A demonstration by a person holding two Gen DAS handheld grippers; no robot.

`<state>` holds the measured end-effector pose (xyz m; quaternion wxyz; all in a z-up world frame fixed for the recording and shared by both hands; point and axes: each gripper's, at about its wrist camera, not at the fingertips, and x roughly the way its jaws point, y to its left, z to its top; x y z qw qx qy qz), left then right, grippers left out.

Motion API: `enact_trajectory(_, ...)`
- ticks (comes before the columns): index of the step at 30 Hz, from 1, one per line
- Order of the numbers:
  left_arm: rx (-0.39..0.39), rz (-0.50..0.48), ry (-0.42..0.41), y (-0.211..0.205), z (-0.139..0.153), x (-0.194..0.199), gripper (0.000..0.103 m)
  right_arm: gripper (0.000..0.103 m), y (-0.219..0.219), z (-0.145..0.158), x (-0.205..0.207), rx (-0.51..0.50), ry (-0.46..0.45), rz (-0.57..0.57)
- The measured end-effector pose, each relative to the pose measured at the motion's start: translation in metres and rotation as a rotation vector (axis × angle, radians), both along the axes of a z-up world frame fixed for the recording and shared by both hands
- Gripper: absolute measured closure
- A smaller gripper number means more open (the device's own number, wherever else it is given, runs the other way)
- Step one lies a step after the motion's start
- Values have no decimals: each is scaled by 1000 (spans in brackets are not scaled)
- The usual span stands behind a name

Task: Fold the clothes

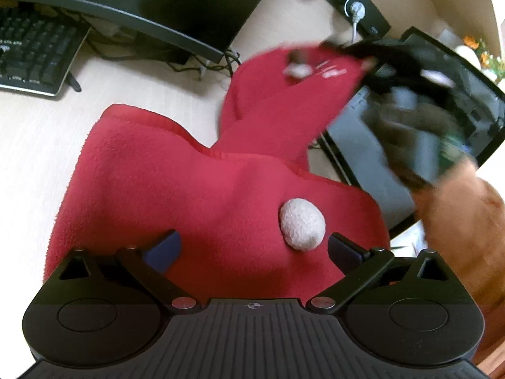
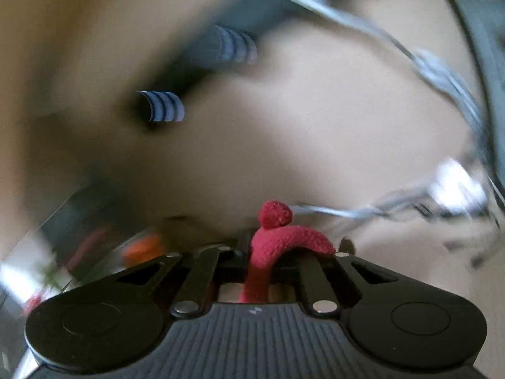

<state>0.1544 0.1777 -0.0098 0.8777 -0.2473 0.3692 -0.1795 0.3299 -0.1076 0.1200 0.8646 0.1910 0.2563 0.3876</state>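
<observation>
Your red fleece garment (image 1: 195, 189) lies on the pale desk (image 1: 41, 132), one end lifted toward the monitor (image 1: 419, 132) at its right. Your right gripper (image 2: 268, 262) is clamped together on a fold of that fleece; your left gripper (image 1: 252, 246) hangs spread over it, beside the white pompom (image 1: 302, 223). Bare desk lies left of the garment; keyboard (image 1: 34, 50) and cables (image 1: 202, 60) crowd its far side

Red garment (image 1: 176, 183) in napped, matt fleece cloth, its pale pompom (image 1: 302, 223) nubbly, left gripper (image 1: 252, 249) in matt ribbed black plastic with shiny metal pins, desk (image 1: 38, 132) in smooth pale wood-grain.
</observation>
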Motion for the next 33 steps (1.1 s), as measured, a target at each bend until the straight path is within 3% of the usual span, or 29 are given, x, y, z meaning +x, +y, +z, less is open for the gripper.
enact_trajectory(2, -23, -2, -7, 2, -3, 1, 0, 94, 0, 26, -51, -14, -95, 133)
enact_trajectory(7, -62, -12, -23, 8, -9, 0, 0, 94, 2, 36, -170, -113, -200, 439)
enact_trajectory(9, -110, -8, -22, 14, -13, 2, 0, 94, -1, 15, -200, -185, -172, 498)
enact_trajectory(14, -181, -34, -28, 24, -18, 1, 0, 93, -22, -52, -229, -365, -29, 452)
enact_trajectory(18, -200, -111, -30, 30, -18, -2, 0, 91, -45, -62, -235, -428, 14, 398)
enact_trajectory(19, -214, -116, -25, 32, -20, -1, 0, 84, -48, -61, -238, -434, 13, 402)
enact_trajectory(20, -228, -121, -20, 34, -21, -1, 0, 67, -49, -59, -241, -440, 14, 417)
enact_trajectory(22, -253, -126, -10, 36, -22, 0, 0, 46, -51, -58, -250, -456, 2, 449)
enact_trajectory(25, -286, -137, 3, 38, -21, 1, 0, 43, -58, -56, -264, -488, -7, 465)
enact_trajectory(28, -302, -136, -5, 41, -19, -1, 0, 43, -65, -56, -268, -455, 26, 457)
enact_trajectory(33, -344, -84, 3, 42, -29, 3, 0, 38, -73, -44, -251, -214, 115, 431)
